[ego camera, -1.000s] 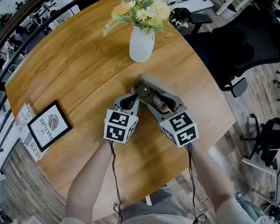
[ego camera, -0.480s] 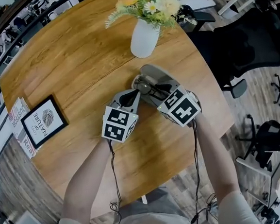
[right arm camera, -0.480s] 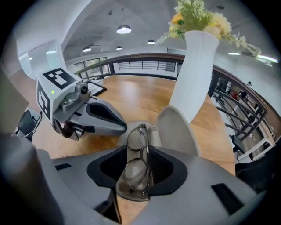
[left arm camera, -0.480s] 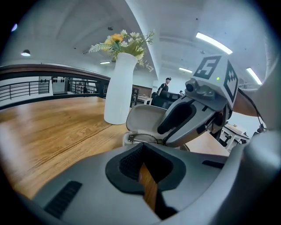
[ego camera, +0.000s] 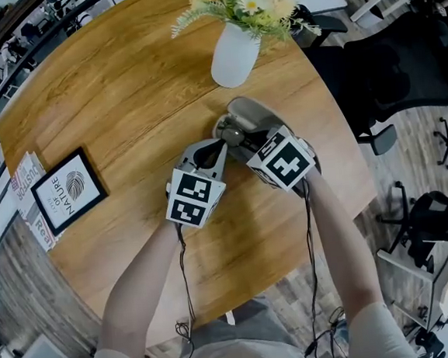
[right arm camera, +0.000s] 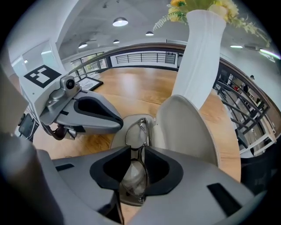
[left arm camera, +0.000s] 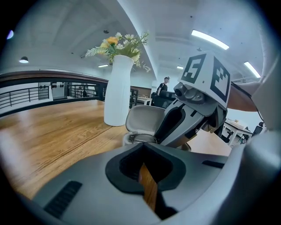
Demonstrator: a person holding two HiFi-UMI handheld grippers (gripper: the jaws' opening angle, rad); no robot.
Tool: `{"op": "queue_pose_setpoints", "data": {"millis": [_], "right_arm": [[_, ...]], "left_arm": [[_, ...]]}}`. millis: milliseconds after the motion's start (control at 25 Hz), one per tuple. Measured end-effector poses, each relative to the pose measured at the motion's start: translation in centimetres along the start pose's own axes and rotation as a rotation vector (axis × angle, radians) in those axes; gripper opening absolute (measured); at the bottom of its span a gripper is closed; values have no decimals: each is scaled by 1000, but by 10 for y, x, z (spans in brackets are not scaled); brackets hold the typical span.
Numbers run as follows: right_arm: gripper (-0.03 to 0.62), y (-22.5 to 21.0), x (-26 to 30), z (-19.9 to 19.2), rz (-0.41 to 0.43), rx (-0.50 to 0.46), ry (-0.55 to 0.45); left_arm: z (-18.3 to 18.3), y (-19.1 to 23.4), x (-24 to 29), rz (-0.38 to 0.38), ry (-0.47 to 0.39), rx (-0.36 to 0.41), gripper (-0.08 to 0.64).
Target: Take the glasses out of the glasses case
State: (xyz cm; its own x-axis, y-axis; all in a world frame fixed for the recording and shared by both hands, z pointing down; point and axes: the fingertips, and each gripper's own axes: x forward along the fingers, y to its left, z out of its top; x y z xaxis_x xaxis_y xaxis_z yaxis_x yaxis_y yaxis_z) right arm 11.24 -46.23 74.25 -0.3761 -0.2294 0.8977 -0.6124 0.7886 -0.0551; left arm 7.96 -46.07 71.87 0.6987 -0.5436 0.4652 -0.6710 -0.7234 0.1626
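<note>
A grey glasses case (ego camera: pixel 251 114) lies open on the round wooden table (ego camera: pixel 123 89), its lid (right arm camera: pixel 186 127) tipped back. The folded metal-rimmed glasses (right arm camera: pixel 137 132) lie in its base. My right gripper (right arm camera: pixel 137 150) points steeply down into the case. Its jaws are closing with the glasses' rims between the tips, and no firm press shows. My left gripper (ego camera: pixel 219 143) rests at the case's near left end. Its jaws (left arm camera: pixel 143 147) are shut to a thin slit with nothing in it, and the case (left arm camera: pixel 145 121) lies just ahead.
A white vase (ego camera: pixel 232 53) of flowers stands just behind the case. At the table's left edge are a black picture frame (ego camera: pixel 67 188) and a booklet (ego camera: pixel 30 191). Black office chairs (ego camera: pixel 401 65) stand off the table to the right.
My right gripper has come down over the case and tipped steeper, with its jaws narrowing around the glasses. The left gripper has stayed where it was.
</note>
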Motion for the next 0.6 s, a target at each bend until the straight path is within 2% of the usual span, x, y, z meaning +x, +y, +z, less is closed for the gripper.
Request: {"op": "queue_pose_setpoints", "data": {"millis": [320, 440, 600], "right_arm": [[55, 12, -17, 6, 63, 48, -20], [46, 12, -27, 6, 21, 45, -44], [44, 8, -51, 15, -37, 63, -120]], "left_arm": [[-2, 0, -1, 38, 7, -15, 15], [-5, 1, -6, 50, 26, -10, 15], [-13, 1, -17, 89, 102, 30, 15]]}}
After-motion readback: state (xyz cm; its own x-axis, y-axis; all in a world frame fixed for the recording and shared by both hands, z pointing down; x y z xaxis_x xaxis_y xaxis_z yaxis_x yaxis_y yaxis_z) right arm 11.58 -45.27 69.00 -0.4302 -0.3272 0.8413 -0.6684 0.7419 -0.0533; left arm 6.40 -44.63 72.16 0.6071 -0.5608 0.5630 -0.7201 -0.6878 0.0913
